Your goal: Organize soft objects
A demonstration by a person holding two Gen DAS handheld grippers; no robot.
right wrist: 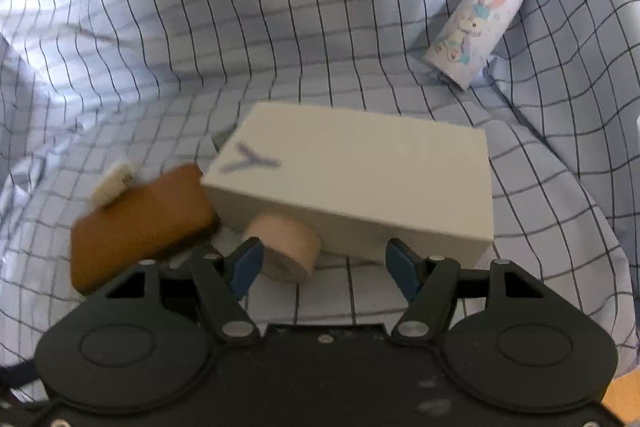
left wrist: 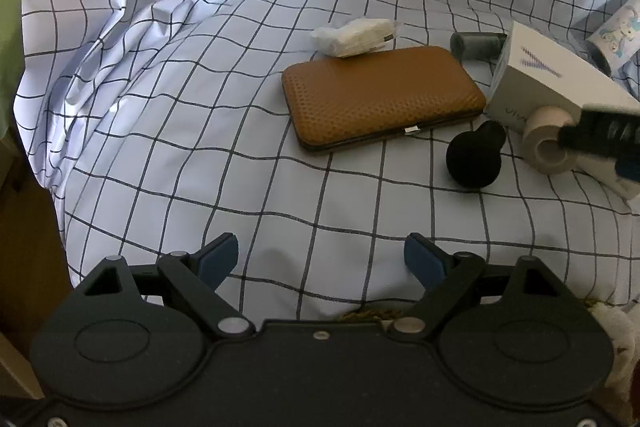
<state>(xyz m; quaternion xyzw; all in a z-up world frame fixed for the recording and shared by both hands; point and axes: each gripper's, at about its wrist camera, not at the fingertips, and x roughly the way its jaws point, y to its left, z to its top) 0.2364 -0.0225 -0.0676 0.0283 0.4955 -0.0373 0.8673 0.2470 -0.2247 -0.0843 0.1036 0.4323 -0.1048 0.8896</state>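
A checked sheet [left wrist: 168, 131] covers the bed. On it lie a brown textured case [left wrist: 384, 99], a white tissue pack [left wrist: 354, 37] at its far edge, a black round soft object [left wrist: 476, 159] and a beige tape roll [left wrist: 548, 139]. My left gripper [left wrist: 322, 263] hangs open over bare sheet, well short of the case, with nothing between its fingers. My right gripper [right wrist: 325, 267] stands open just before the beige roll [right wrist: 286, 247]. The roll lies against the left finger [right wrist: 246, 267] and clear of the right one. The brown case [right wrist: 140, 223] is to the left.
A white box [right wrist: 360, 179] rests tilted on the roll, right behind the right gripper. A patterned bottle [right wrist: 480, 23] lies at the back right. A grey cylinder [left wrist: 478, 45] sits behind the case. White fluffy stuff [left wrist: 612, 331] shows at the near right. The bed's edge drops at left [left wrist: 28, 247].
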